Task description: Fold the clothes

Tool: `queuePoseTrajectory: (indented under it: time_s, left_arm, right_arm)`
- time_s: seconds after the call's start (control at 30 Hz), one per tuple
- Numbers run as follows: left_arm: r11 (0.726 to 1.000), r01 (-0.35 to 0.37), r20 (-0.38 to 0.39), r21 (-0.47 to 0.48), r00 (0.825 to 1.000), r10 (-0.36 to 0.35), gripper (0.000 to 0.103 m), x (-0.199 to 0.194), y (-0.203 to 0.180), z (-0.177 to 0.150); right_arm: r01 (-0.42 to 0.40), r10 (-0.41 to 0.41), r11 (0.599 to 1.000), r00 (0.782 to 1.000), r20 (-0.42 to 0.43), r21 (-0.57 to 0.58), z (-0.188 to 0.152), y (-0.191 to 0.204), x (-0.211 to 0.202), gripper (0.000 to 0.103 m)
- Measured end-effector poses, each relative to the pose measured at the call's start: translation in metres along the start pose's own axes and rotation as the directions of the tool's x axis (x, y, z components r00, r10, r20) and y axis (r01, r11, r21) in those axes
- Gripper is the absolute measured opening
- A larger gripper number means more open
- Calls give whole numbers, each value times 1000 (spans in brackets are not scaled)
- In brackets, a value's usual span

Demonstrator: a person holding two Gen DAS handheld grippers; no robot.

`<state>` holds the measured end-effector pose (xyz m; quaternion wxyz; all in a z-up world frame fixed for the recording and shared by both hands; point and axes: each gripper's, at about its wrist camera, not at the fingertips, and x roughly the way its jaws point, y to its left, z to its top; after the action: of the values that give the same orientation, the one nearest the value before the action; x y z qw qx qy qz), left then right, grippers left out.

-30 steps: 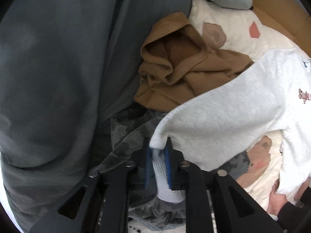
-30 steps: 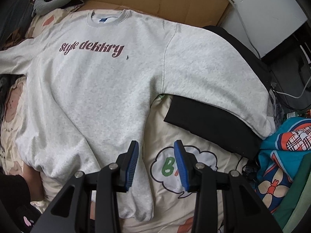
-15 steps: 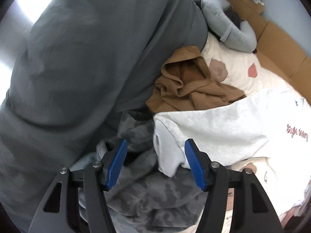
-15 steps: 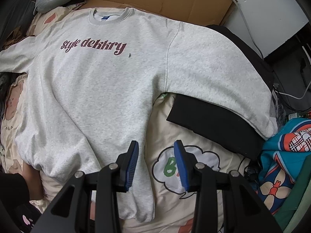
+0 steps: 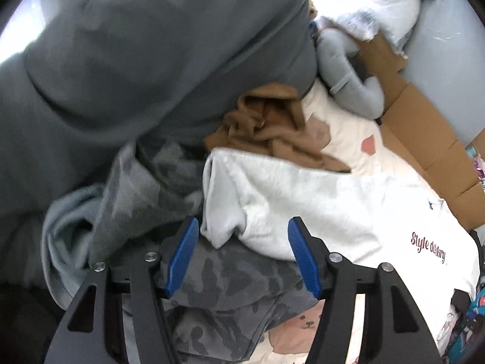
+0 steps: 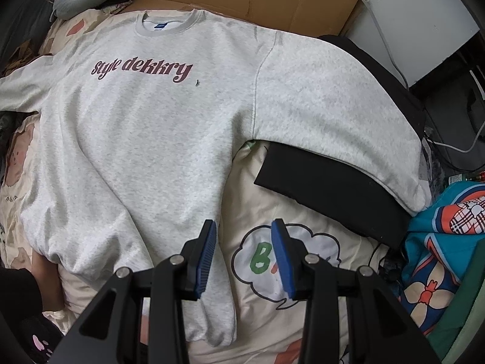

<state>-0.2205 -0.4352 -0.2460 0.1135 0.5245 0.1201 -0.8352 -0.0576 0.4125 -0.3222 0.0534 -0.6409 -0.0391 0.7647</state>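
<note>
My left fingers (image 5: pixel 244 256) gape wide, empty, above the sweatshirt (image 6: pixel 145 139) cuff (image 5: pixel 218 212). My right fingers (image 6: pixel 244 256) hover half-open, empty. That cuff lies on a camouflage garment (image 5: pixel 230 285) and may slide off

Grey sweatshirt (image 6: pixel 145 127) lies flat, print up, on the patterned bedding (image 6: pixel 306 212); one sleeve drapes over a black garment (image 6: pixel 327 188); right gripper (image 6: pixel 244 257) hovers with jaws apart, holding nothing.

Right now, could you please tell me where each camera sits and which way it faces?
Left wrist: on the left gripper, looking steeply down at a sweatshirt sleeve and a camouflage garment; its open fingers show.
Right wrist: on the right gripper, looking steeply down at the sweatshirt spread flat; its parted fingers show.
Shared: the sweatshirt, the cardboard.
</note>
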Motion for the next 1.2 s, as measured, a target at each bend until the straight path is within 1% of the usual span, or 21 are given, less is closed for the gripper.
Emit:
queuePoseTrajectory:
  time_s: [0.27, 0.4, 0.47, 0.5, 0.53, 0.57, 0.6, 0.67, 0.8, 0.97, 1.07, 1.2]
  left_arm:
    - [998, -44, -68, -36, 997, 41, 62, 48, 11, -9]
    - [994, 13, -47, -106, 999, -18, 62, 52, 19, -10]
    - [995, 47, -17, -86, 999, -48, 61, 48, 16, -10]
    - [996, 63, 6, -61, 998, -63, 53, 44, 13, -11]
    - [997, 62, -1, -43, 998, -62, 44, 43, 12, -10]
    - [998, 56, -19, -28, 998, -57, 23, 44, 10, -10]
    - [999, 50, -37, -13, 998, -50, 12, 45, 9, -10]
    - [999, 25, -44, 31, 999, -24, 12, 40, 7, -10]
    - [996, -18, -49, 85, 999, 22, 11, 29, 7, -4]
    - [986, -83, -28, 143, 996, 88, 11, 4, 18, 12]
    - [974, -131, -45, 187, 989, 141, 11, 4, 23, 17]
    - [968, -183, -37, 172, 981, 192, 10, 1, 31, 19]
  right_arm:
    - [0, -1, 1000, 1000, -7, -28, -1, 5, 2, 36]
    - [6, -7, 1000, 1000, -10, -20, -2, 2, 1, 36]
    - [8, -8, 1000, 1000, -9, -14, -2, 0, 1, 36]
    - [7, -8, 1000, 1000, -8, -14, -1, 0, 1, 36]
    - [7, -7, 1000, 1000, -9, -14, -1, 1, 2, 36]
    - [6, -6, 1000, 1000, -9, -15, -1, 1, 3, 36]
    - [4, -4, 1000, 1000, -10, -17, 0, 3, 3, 36]
    - [1, -1, 1000, 1000, -9, -23, 0, 5, 3, 36]
    - [0, -1, 999, 1000, -6, -34, 0, 8, 3, 36]
    - [4, -4, 1000, 1000, -1, -8, -2, 1, 1, 36]
    - [-5, 5, 1000, 1000, 1, 17, -3, -4, 1, 36]
    - [-15, 14, 999, 1000, 6, 38, -4, -8, 0, 36]
